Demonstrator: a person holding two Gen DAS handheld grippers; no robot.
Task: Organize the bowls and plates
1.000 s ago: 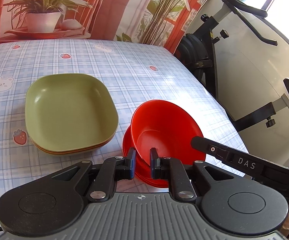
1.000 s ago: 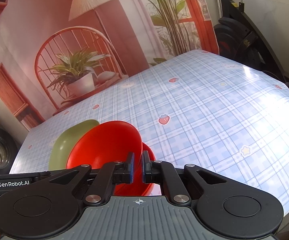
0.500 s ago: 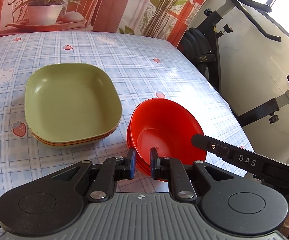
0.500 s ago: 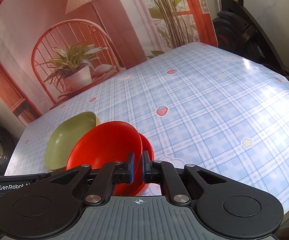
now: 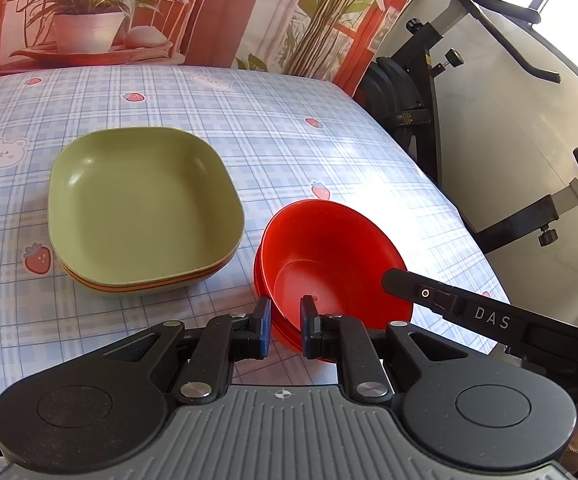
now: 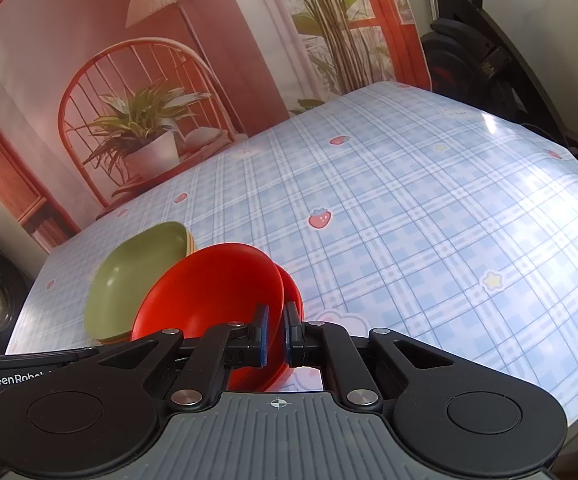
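Red bowl (image 5: 329,256): glossy, round, tilted, nested in a second red bowl (image 5: 258,276) on the checked tablecloth (image 5: 289,148), just right of the plates.
Plate stack (image 5: 141,200): green square plate on top, orange and green edges below.
Right gripper (image 6: 274,336): narrow, fingers pinching the red bowl's rim, one inside and one outside.
Left gripper (image 5: 285,326): fingers narrowly apart astride the near rims; whether they press on them cannot be told.
Hidden: lower bowl shows only as a sliver of rim; the number of plates in the stack is unclear; the right gripper's body covers the bowl's near edge.
Change: the left view now sits slightly farther back and higher than a second ago, with the bowl's tilt and the right grip unchanged.
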